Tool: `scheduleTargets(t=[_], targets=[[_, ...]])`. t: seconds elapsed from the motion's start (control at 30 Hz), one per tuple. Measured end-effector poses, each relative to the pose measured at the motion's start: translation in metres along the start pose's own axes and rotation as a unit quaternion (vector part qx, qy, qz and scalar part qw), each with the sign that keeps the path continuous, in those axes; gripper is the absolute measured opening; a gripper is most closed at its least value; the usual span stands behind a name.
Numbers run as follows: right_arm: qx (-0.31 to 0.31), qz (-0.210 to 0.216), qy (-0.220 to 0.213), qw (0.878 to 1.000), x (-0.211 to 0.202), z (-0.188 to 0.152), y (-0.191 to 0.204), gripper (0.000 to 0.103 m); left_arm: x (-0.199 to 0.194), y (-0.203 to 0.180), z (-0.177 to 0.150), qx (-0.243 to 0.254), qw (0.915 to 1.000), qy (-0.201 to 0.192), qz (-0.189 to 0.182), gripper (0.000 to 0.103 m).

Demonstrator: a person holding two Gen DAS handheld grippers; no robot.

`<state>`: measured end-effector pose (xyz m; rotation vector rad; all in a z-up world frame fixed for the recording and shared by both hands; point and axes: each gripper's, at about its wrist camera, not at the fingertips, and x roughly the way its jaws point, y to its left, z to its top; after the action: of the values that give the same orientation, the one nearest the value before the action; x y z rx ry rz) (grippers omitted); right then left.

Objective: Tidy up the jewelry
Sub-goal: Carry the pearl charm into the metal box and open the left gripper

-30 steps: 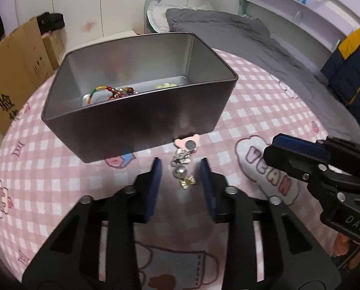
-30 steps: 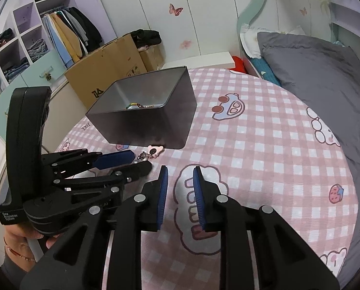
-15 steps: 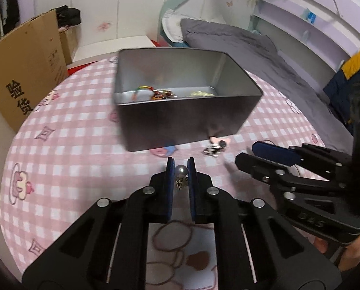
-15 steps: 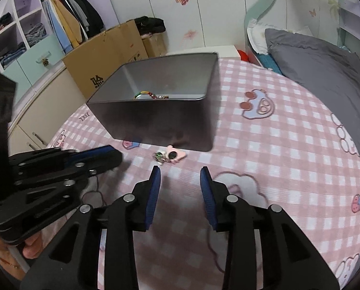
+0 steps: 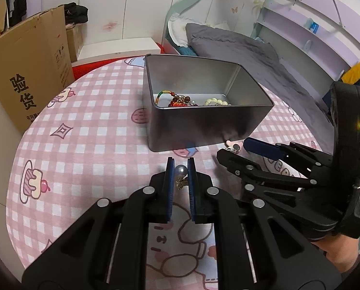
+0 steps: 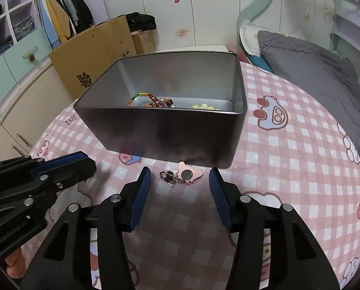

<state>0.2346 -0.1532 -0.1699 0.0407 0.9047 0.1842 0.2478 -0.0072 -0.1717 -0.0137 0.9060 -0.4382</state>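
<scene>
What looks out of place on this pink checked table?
One piece lies loose outside the grey metal tin: a pink charm with a silver clasp on the cloth against the tin's front wall, between the open right gripper's jaws. The left gripper pinches a grey pearl earring.

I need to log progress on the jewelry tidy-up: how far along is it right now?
Partly done. The metal tin already holds a rainbow-cord bracelet, red beads and pale beads. In hand: the left gripper is shut on a pearl earring, not yet in the tin. Left: the pink charm lies on the tablecloth, framed by the open right gripper.
</scene>
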Motion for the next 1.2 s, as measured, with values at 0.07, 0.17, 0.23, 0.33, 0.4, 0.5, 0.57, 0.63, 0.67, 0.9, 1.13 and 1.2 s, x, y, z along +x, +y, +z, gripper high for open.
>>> scheduleTargets(t=[0.07, 0.17, 0.23, 0.33, 0.4, 0.5, 0.57, 0.63, 0.67, 0.9, 1.13, 1.2], targets=[[-0.01, -0.015, 0.0, 1.0, 0.001, -0.001, 0.001, 0.038, -0.001, 0.002, 0.001, -0.002, 1.0, 0.0, -0.004, 0.011], [-0.013, -0.012, 0.0, 1.0, 0.0, -0.003, -0.001, 0.034, -0.003, 0.001, 0.0, 0.0, 1.0, -0.001, -0.007, 0.011], [-0.019, -0.011, 0.001, 1.0, -0.002, -0.005, -0.003, 0.03, -0.004, 0.0, 0.002, 0.001, 0.9999, -0.001, -0.013, 0.011], [-0.015, 0.002, 0.003, 1.0, -0.009, -0.01, -0.009, 0.013, -0.007, -0.002, 0.004, 0.001, 0.9997, -0.004, -0.023, 0.011], [-0.017, 0.003, 0.004, 1.0, -0.014, -0.012, -0.011, 0.013, -0.01, -0.005, 0.007, 0.003, 0.9996, -0.008, -0.029, 0.011], [-0.019, 0.003, 0.004, 1.0, -0.019, -0.013, -0.013, 0.013, -0.012, -0.008, 0.012, 0.006, 0.9994, -0.011, -0.032, 0.011], [-0.019, 0.005, 0.002, 1.0, -0.023, -0.014, -0.015, 0.013, -0.014, -0.009, 0.014, 0.007, 0.9993, -0.014, -0.033, 0.011], [-0.018, 0.01, -0.006, 1.0, -0.032, -0.014, -0.017, 0.013, -0.017, -0.011, 0.016, 0.008, 0.9992, -0.017, -0.036, 0.011], [-0.018, 0.013, -0.012, 1.0, -0.038, -0.013, -0.017, 0.013, -0.02, -0.011, 0.017, 0.009, 0.999, -0.021, -0.039, 0.011], [-0.026, 0.028, -0.078, 0.996, -0.087, 0.008, -0.014, 0.013, -0.039, -0.019, 0.041, 0.012, 0.9963, -0.054, -0.065, 0.011], [-0.022, 0.044, -0.116, 0.992, -0.098, 0.038, -0.013, 0.013, -0.047, -0.031, 0.074, 0.036, 0.9953, -0.083, -0.035, 0.011], [-0.02, 0.05, -0.117, 0.992, -0.094, 0.046, -0.015, 0.013, -0.045, -0.032, 0.081, 0.04, 0.9952, -0.085, -0.027, 0.011]])
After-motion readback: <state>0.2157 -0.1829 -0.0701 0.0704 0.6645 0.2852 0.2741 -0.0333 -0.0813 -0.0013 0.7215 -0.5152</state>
